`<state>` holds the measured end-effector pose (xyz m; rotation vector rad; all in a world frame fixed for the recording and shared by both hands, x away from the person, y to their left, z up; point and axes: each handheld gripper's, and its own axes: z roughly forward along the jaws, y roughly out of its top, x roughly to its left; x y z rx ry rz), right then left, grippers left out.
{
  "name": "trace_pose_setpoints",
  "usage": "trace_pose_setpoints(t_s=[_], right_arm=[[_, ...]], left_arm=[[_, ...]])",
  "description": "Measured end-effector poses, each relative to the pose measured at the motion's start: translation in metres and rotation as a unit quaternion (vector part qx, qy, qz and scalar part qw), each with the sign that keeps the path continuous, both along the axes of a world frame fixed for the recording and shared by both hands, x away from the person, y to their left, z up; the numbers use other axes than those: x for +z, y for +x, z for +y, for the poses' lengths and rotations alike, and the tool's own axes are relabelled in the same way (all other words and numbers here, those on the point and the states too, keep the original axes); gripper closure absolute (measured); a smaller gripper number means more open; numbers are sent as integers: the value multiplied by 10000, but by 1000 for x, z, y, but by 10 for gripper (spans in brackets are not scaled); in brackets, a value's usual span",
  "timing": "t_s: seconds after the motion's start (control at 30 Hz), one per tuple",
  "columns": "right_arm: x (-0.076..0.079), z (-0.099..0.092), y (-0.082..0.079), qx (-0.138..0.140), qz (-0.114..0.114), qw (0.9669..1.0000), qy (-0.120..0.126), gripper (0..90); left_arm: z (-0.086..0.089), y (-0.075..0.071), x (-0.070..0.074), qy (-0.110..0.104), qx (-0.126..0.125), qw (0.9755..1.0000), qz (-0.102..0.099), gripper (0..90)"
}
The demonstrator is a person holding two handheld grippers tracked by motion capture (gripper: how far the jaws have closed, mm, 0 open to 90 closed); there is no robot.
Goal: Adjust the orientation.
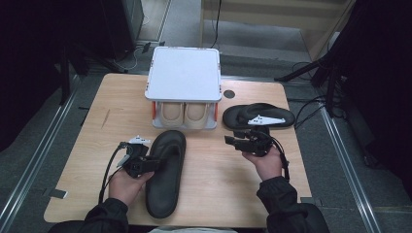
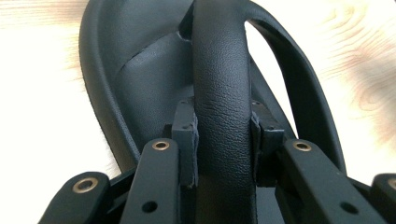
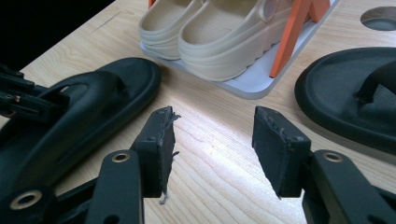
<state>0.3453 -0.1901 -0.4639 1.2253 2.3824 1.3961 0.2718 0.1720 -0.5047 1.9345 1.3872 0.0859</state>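
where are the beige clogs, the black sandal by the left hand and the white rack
beige clogs (image 3: 219, 35), right gripper view, on the nearer clog's upper
black sandal (image 1: 165, 189), high view, on its heel end
white rack (image 1: 183, 73), high view, on its top shelf

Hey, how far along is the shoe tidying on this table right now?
Done: beige clogs sit on the white rack's lower shelf. In hand: left hand-held gripper clamps the near black flip-flop's strap. Left: far black flip-flop lies untouched; right hand-held gripper is open.

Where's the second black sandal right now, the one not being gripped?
High view: the free black sandal lies right of the shoe rack, just beyond the open right gripper.
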Motion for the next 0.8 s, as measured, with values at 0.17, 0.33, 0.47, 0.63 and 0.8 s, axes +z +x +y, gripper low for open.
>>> trace_pose_setpoints(t_s=[0.17,0.33,0.47,0.63,0.8], right_arm=[[0,0,0,5,-2,10000,3,495],[0,1,0,17,16,10000,6,495],[0,0,0,23,2,10000,-2,495],[0,-1,0,3,-6,10000,4,494],[1,-5,1,-59,-6,10000,34,494]], left_arm=[[-6,2,-7,73,-61,9999,66,688],[-7,4,-9,91,-68,9999,71,673],[-5,5,-7,0,-82,9999,63,597],[-6,2,1,101,-177,9997,-98,532],[-2,-1,11,29,-257,9995,-156,495]])
